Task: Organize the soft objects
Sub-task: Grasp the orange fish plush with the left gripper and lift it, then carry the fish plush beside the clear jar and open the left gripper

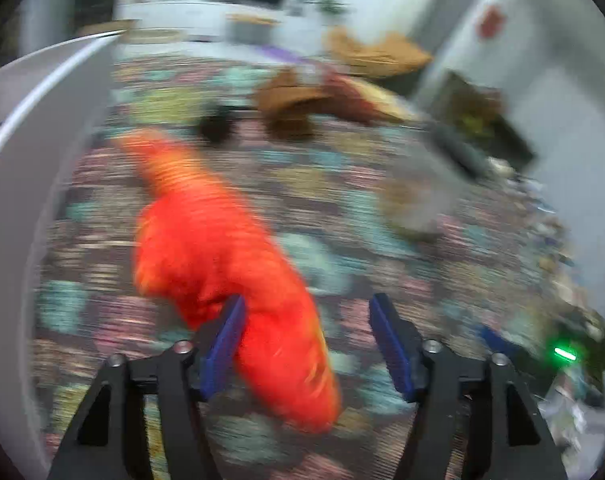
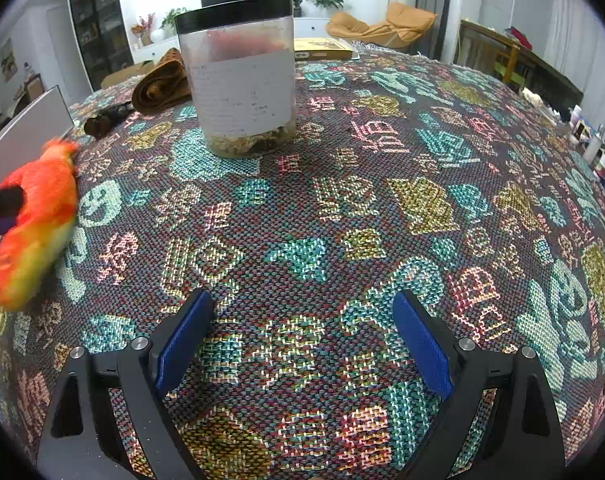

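One soft thing was in play as far as I could tell: an orange plush toy [image 1: 230, 280], and I judged the sorting barely begun, with nothing yet gathered in any one place. Nearest me, my left gripper [image 1: 306, 344] had its blue pads partly apart, and the toy ran between them. Its lower end lay against the left-hand pad, while a clear gap showed to the right-hand pad, so I could not call it a firm hold; the view was badly smeared. From the right wrist, the same toy showed at the left edge, with a dark finger laid across it, over the patterned woven cloth [image 2: 342, 208]. My right gripper [image 2: 302, 344] hung wide and empty above bare cloth, well apart from the toy.

Farther back stood a clear plastic jar [image 2: 242, 80] with a black rim, upright on the cloth. Beside it lay a folded brown cloth [image 2: 162, 84], which I took to be another soft item awaiting its turn. A white panel [image 1: 30, 184] rose near the toy on the left; whether it was a bin wall I could not tell.
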### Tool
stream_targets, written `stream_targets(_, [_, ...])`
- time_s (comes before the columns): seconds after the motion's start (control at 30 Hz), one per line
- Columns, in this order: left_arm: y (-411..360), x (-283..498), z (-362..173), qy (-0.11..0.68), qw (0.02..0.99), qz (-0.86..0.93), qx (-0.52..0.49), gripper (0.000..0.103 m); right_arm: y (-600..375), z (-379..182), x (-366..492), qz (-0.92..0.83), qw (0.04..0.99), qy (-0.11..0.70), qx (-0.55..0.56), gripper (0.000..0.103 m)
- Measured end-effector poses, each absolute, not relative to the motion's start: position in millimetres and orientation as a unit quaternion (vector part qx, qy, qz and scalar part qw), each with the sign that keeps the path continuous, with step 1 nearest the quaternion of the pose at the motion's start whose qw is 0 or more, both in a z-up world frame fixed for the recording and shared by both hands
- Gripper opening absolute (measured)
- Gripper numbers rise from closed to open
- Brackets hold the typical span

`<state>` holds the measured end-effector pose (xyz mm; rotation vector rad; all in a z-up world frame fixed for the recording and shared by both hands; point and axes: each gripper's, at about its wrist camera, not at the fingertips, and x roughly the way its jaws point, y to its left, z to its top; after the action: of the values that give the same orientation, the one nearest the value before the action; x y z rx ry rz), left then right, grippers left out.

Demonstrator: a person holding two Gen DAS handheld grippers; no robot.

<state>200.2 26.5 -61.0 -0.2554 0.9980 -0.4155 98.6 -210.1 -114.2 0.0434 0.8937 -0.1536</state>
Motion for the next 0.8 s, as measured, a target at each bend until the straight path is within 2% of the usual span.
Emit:
stream_targets(0.07, [20.5, 192.5, -51.9, 0.458, 0.860, -0.203, -0.101, 0.089, -210.1, -114.2, 98.6, -0.074, 0.899, 0.432, 0.021, 0.094])
stream_targets(0.13, [25.3, 188.3, -45.1, 0.435, 0.881, -0.170, -0.070, 0.095, -210.0, -114.2, 98.7, -0.074, 0.899, 0.432, 0.021, 0.094])
stream_targets(0.2, [36.0, 188.5, -46.0, 0.431, 0.891, -0.131, -0.055, 0.095, -210.1, -114.2, 98.6, -0.074, 0.899, 0.432, 0.021, 0.094])
stream_targets(0.33, [60.4, 191.5, -63.9, 0.458, 0.877, -0.108, -0.096, 0.095, -210.0, -114.2, 98.7, -0.074, 0.899, 0.432, 0.021, 0.094])
stream_targets(0.5, [68.5, 140.2, -72.7, 0.454, 0.874, -0.114, -0.132, 0.095, -209.9, -114.2, 98.7, -0.074, 0.899, 0.432, 0.021, 0.094])
stream_targets(0.6, [60.0, 133.6, -89.8, 0.476, 0.862, -0.130, -0.115, 0.095, -210.0, -114.2, 98.8, -0.074, 0.899, 0.432, 0.021, 0.094])
stream_targets(0.73, [48.4, 170.3, -108.1, 0.481, 0.863, -0.125, -0.094, 0.096, -209.6, -114.2, 99.0, -0.074, 0.899, 0.432, 0.021, 0.094])
stream_targets(0.8, [36.6, 199.1, -109.8, 0.469, 0.871, -0.117, -0.084, 0.100, -209.4, -114.2, 99.1, -0.074, 0.899, 0.432, 0.021, 0.094])
